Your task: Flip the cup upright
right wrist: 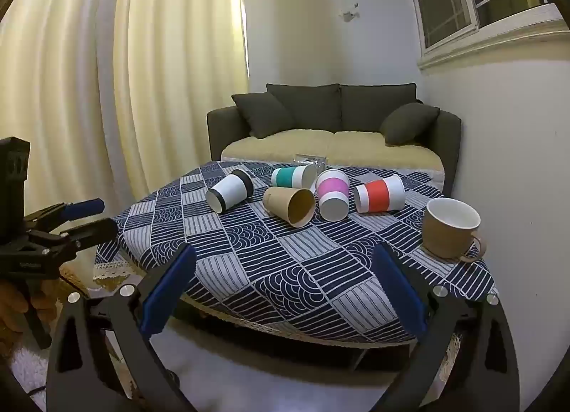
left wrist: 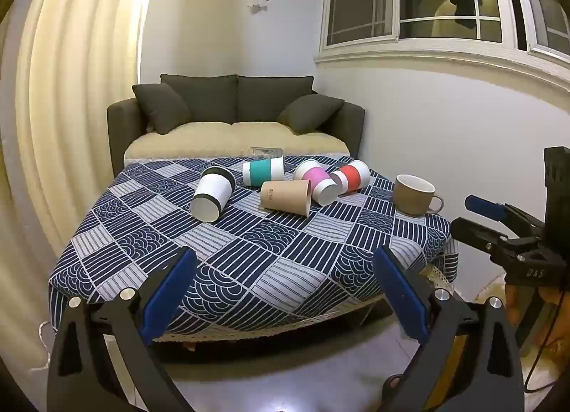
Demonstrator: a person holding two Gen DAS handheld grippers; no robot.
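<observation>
Blue-padded fingers of my left claw [left wrist: 285, 291] fill the bottom of the left wrist view, spread wide with nothing between them, hanging off the near edge of the worktop [left wrist: 249, 269] above the floor. On the patterned cloth, five cups lie on their sides toward the far edge: a black-banded white cup [left wrist: 212, 193] at the left, a teal-banded cup [left wrist: 263, 171] behind, a plain brown paper cup [left wrist: 285, 196] in the middle with its mouth to the right, a pink-banded cup [left wrist: 317, 182] just beside it, and a red-banded cup [left wrist: 351, 175] touching the pink one. A brown mug [left wrist: 416, 194] stands upright near the right edge, apart from the rest. My right claw [left wrist: 481, 219] shows at the far right, off the worktop; I cannot tell its spread from here.

From the right wrist view, my right claw [right wrist: 285, 291] is likewise wide and holds nothing, short of the worktop [right wrist: 302, 287]. The brown paper cup [right wrist: 290, 206] lies with its open mouth toward me, between the black-banded white cup [right wrist: 229, 190] and the pink-banded cup [right wrist: 333, 194]. The teal-banded cup [right wrist: 294, 176] lies behind, the red-banded cup [right wrist: 379, 194] to the right, and the mug [right wrist: 450, 228] stands upright at the right edge. My left claw [right wrist: 89, 217] shows at the left edge.
</observation>
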